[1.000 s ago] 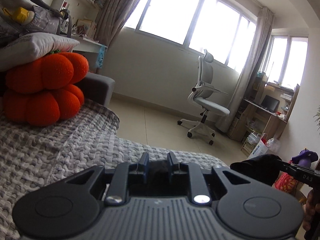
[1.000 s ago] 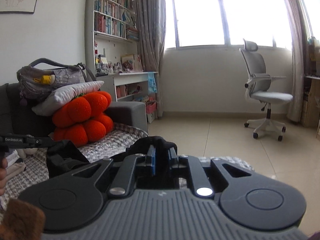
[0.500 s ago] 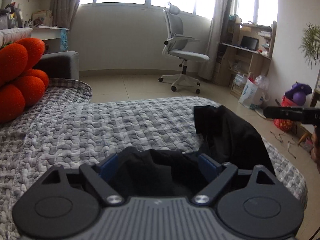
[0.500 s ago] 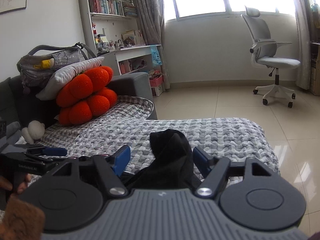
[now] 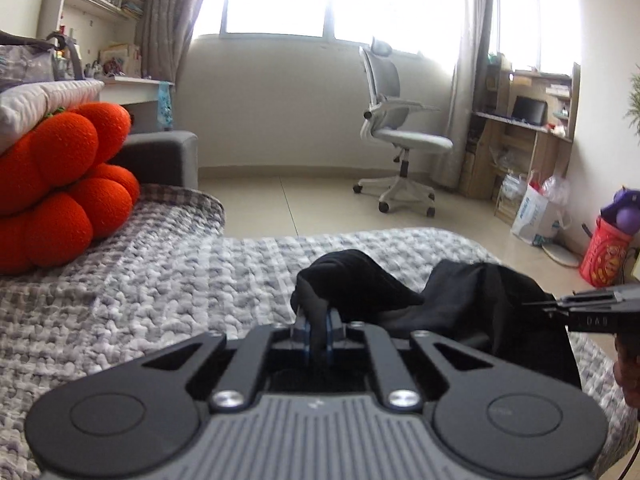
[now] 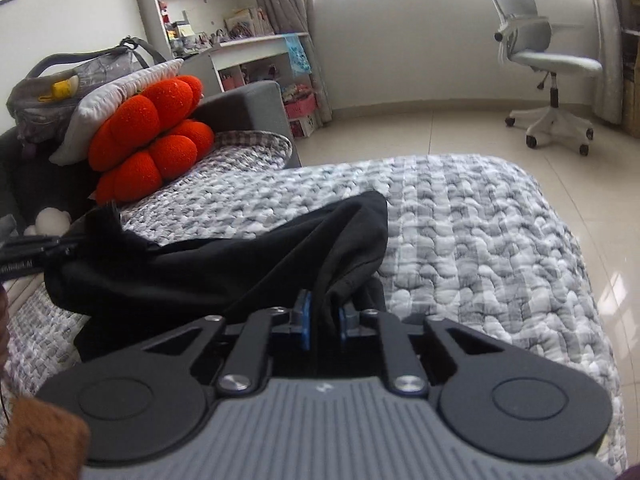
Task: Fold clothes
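Observation:
A black garment (image 5: 360,292) lies bunched on the grey knitted blanket (image 5: 160,288) of the bed. My left gripper (image 5: 316,332) is shut on a fold of it, and the cloth rises in a hump just past the blue pads. In the right wrist view the garment (image 6: 240,268) stretches leftwards across the blanket (image 6: 480,220). My right gripper (image 6: 324,320) has its jaws closing, with a thick fold of the cloth pinched between the pads. Each gripper shows at the edge of the other's view: the right gripper (image 5: 580,312) and the left gripper (image 6: 32,252).
Orange pumpkin cushions (image 5: 64,184) with a white pillow on top sit at the bed's left end, against a grey sofa arm (image 5: 160,156). A grey office chair (image 5: 400,140) stands on the tiled floor beyond. A desk, bags and a red container (image 5: 604,256) are at the right.
Both grippers held the garment up, opened wide over the bed half a second ago, and have since come lower and shut on it again. The garment now lies on the blanket.

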`<state>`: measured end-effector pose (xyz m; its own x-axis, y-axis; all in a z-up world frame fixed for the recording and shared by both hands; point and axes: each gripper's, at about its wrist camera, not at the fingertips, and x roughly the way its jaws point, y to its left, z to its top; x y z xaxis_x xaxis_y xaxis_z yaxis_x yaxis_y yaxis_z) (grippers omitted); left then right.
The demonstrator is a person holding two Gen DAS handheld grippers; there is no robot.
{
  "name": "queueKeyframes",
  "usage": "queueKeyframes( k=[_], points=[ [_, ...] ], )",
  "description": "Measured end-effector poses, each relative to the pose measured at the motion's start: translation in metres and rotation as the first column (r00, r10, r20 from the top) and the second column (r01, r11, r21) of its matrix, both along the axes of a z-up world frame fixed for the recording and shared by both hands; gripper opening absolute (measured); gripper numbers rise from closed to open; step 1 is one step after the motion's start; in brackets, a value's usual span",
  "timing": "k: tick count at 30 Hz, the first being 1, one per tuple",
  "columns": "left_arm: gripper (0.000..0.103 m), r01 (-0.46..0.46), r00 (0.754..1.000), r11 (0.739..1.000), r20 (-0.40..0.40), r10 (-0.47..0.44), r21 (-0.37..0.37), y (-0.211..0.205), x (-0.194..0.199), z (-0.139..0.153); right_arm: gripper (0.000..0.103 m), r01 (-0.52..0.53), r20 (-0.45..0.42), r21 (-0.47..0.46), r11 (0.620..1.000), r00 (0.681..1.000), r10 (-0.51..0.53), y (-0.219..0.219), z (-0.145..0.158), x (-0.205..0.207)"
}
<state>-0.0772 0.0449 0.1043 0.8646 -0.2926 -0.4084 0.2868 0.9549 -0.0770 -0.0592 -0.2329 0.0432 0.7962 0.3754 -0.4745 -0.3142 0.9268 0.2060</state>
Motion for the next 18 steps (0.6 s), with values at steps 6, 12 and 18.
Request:
queueKeyframes(
  k=[6,12,18],
  points=[
    [0.006,-0.051,0.98,0.992,0.186,0.071,-0.114,0.023,-0.027,0.071,0.01,0.044,0.298,-0.109,0.993,0.954,-0.009,0.011,0.077,-0.042],
    [0.006,-0.032,0.939,0.985,0.332,0.089,-0.172,0.029,-0.044,0.135,0.01,0.077,0.483,-0.138,0.987,0.875,0.0,0.016,0.143,-0.066],
    [0.006,0.035,0.952,0.969,0.305,0.041,-0.243,0.03,-0.044,0.153,0.01,0.142,0.587,-0.129,0.981,0.809,-0.04,0.019,0.172,-0.062]
  ],
)
